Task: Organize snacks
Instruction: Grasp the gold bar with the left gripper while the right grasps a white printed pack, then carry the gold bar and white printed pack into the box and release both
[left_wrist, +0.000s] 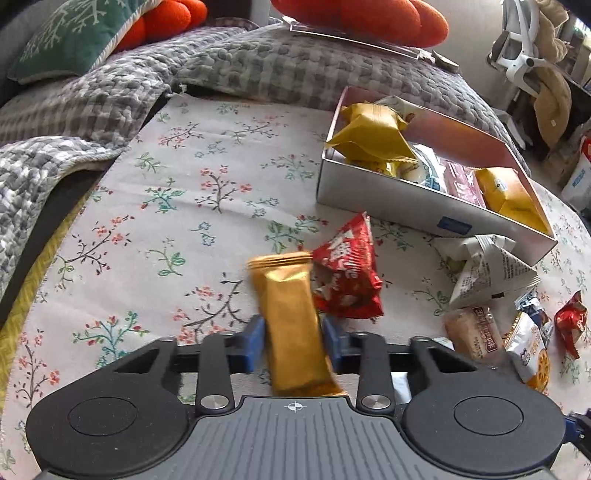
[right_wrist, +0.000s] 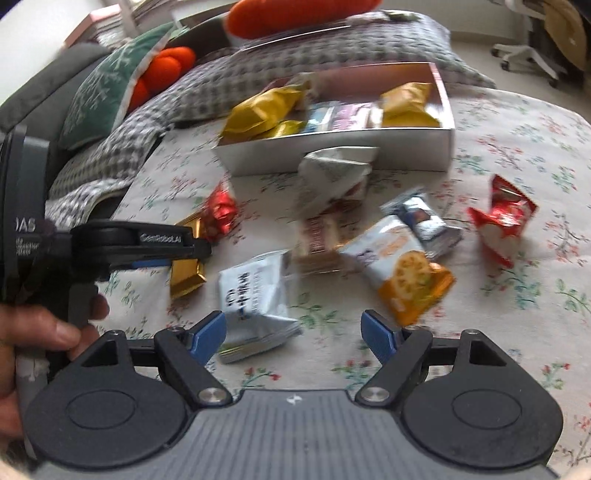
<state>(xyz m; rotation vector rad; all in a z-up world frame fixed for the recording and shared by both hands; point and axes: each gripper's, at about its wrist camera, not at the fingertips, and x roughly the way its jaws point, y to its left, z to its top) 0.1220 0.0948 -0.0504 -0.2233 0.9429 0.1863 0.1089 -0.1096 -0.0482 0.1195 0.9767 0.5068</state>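
My left gripper is shut on a gold snack bar and holds it above the floral cloth; the bar also shows in the right wrist view, with the left gripper seen from the side. A silver box holding several snacks stands at the right; it also shows in the right wrist view. My right gripper is open and empty, just above a white-and-silver packet. Loose snacks lie around: a red packet, a white pyramid packet, an orange-and-white packet.
A grey checked blanket, a green cushion and orange plush pillows lie behind the floral cloth. Another red packet sits at the right. An office chair stands far right.
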